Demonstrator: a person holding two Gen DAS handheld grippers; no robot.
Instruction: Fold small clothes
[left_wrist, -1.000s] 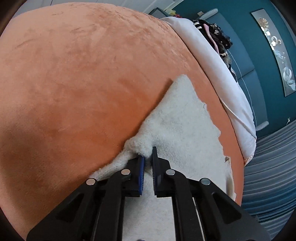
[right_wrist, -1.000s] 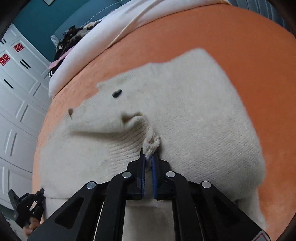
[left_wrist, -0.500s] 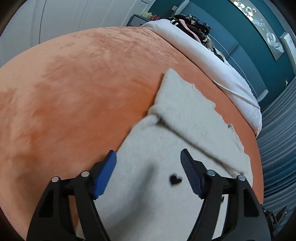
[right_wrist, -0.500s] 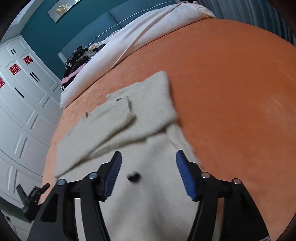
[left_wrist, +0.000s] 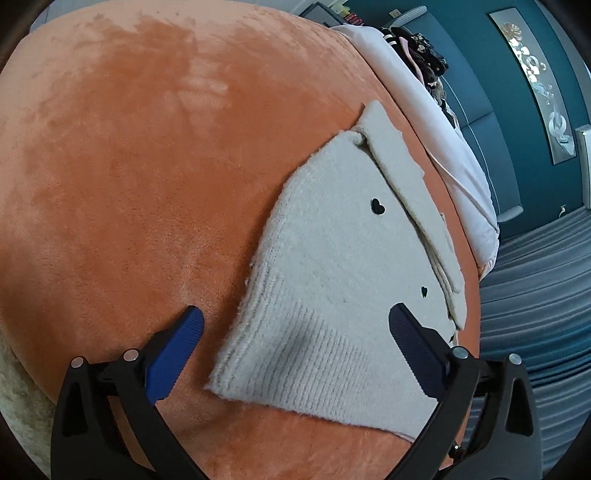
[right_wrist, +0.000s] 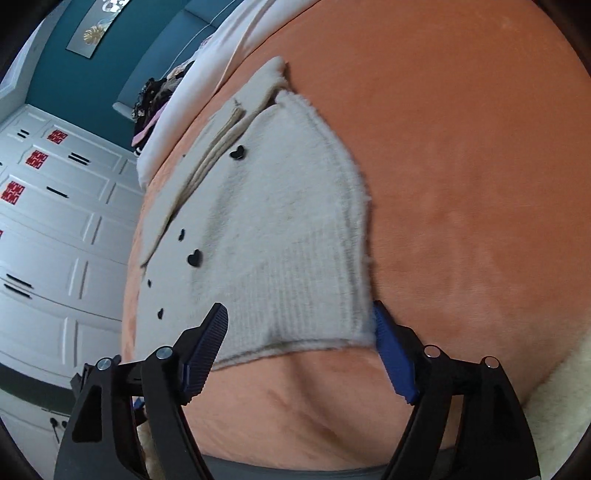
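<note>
**A:** Where is the garment at this moment?

**B:** The cream knit cardigan (left_wrist: 332, 266) lies folded on the orange bed cover (left_wrist: 129, 166), its ribbed hem toward us and the black heart buttons (left_wrist: 376, 206) facing up. Nothing holds it. The left claw (left_wrist: 295, 345) hovers over the hem with its jaws opening wide. The hem is under the gap, but the pads do not press on it. The right claw (right_wrist: 299, 341) is also opening, and the near corner of the hem sits between its blue pads (right_wrist: 393, 360), apparently not pinched.

**A:** How should the step be done well?

**B:** I think the fold is laid and the claws are letting go. Lift both straight away from the fluffy knit, so no fibre catches on the ribbed pads and drags the top layer. Then check the edges. In the right wrist view some layers peek out on the far side, so a small tuck may be needed before the next fold.

**A:** Is there any writing to read?

**B:** No label shows on the cardigan. The white wardrobe doors (right_wrist: 55, 221) carry red square stickers (right_wrist: 37, 159) with white marks, too small for me to read.
</note>
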